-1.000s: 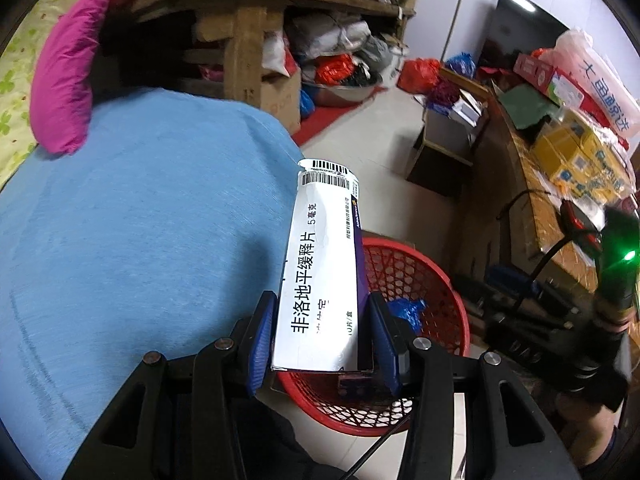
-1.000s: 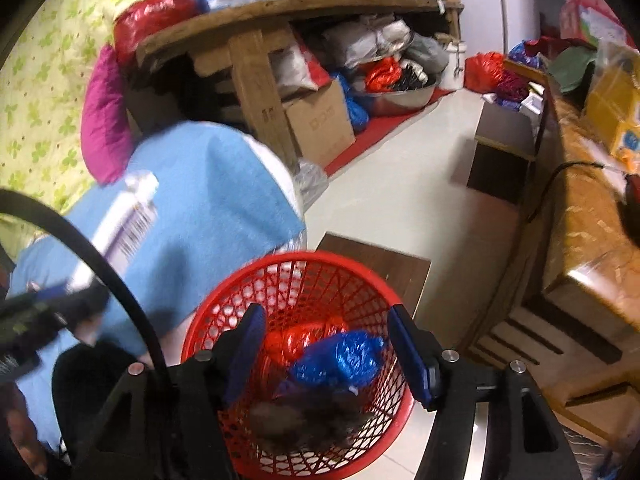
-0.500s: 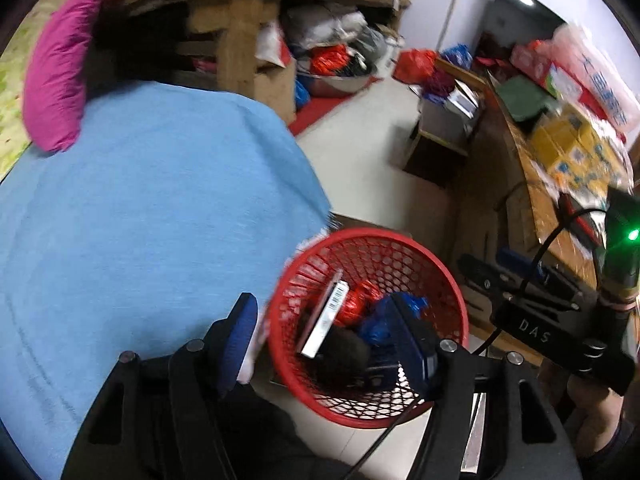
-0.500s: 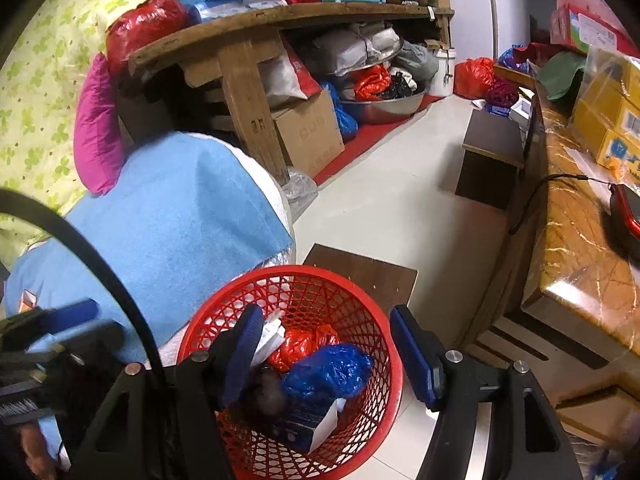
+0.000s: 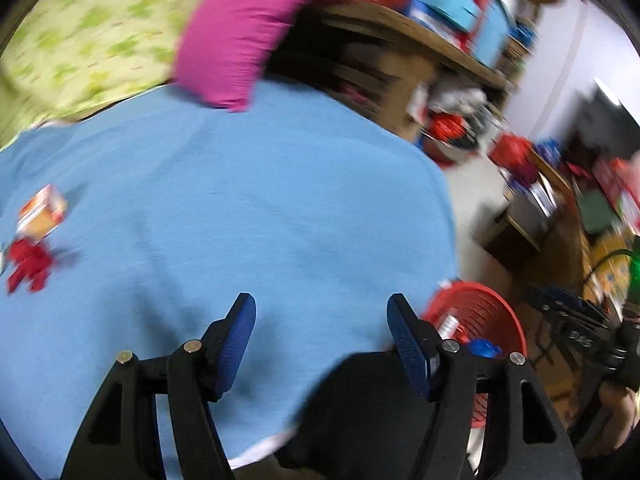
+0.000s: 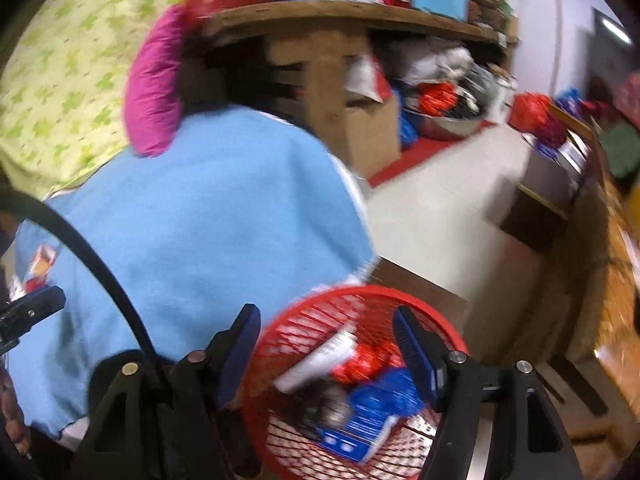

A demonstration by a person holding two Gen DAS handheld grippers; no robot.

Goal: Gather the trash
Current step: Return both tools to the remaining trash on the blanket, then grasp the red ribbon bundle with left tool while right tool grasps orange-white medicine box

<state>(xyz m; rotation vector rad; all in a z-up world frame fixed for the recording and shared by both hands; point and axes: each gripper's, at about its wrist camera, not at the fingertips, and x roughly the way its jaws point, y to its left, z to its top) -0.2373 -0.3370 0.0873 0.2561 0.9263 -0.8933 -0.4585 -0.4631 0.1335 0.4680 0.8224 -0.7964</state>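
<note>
Trash left to collect, an orange carton and red wrapper, lies on the blue blanket far left of your left hand-held gripper, whose empty jaws have just been opening, nearer than the right.

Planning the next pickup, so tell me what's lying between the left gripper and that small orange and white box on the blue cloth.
Only bare blue cloth lies between the left gripper and the orange and white box, as the left wrist view shows. A red scrap sits beside the box.
</note>
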